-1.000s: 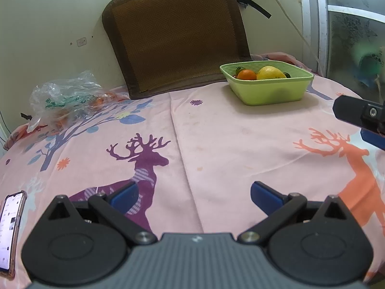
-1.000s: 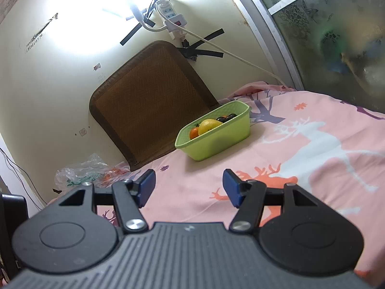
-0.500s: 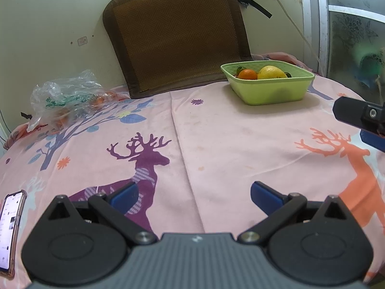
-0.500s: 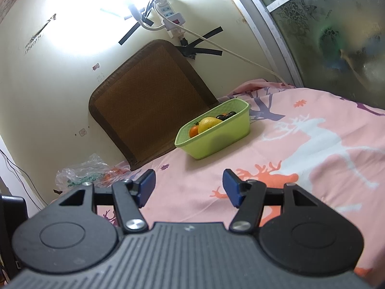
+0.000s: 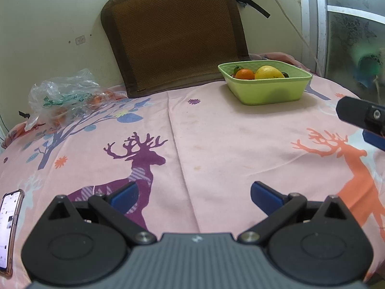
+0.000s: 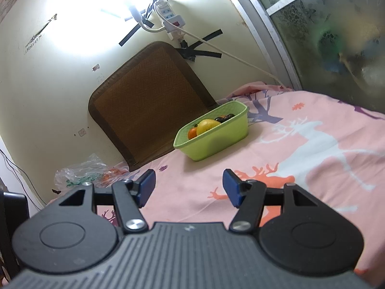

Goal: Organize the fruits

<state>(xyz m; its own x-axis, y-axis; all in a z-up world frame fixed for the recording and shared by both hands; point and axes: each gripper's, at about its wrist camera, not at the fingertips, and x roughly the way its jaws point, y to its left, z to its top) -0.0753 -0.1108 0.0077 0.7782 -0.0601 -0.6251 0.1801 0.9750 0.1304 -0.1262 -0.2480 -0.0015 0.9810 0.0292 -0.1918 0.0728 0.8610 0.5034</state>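
A light green basket [image 5: 264, 91] [image 6: 216, 142] stands at the far side of the pink deer-print sheet [image 5: 228, 144]. Inside it lie an orange [image 5: 244, 74] [image 6: 192, 133], a yellow fruit [image 5: 268, 72] [image 6: 207, 125] and some dark fruit [image 6: 225, 118]. My left gripper [image 5: 193, 196] hovers open over the near middle of the sheet, nothing between its blue pads. My right gripper [image 6: 189, 186] is open and empty too, well short of the basket. One of its fingers [image 5: 361, 116] shows at the right edge of the left wrist view.
A crumpled clear plastic bag [image 5: 65, 96] [image 6: 84, 171] with orange and green contents lies at the far left by the wall. A brown woven mat [image 5: 173, 33] leans on the wall behind the basket. A phone [image 5: 8, 228] lies at the near left edge. Frosted glass panels stand on the right.
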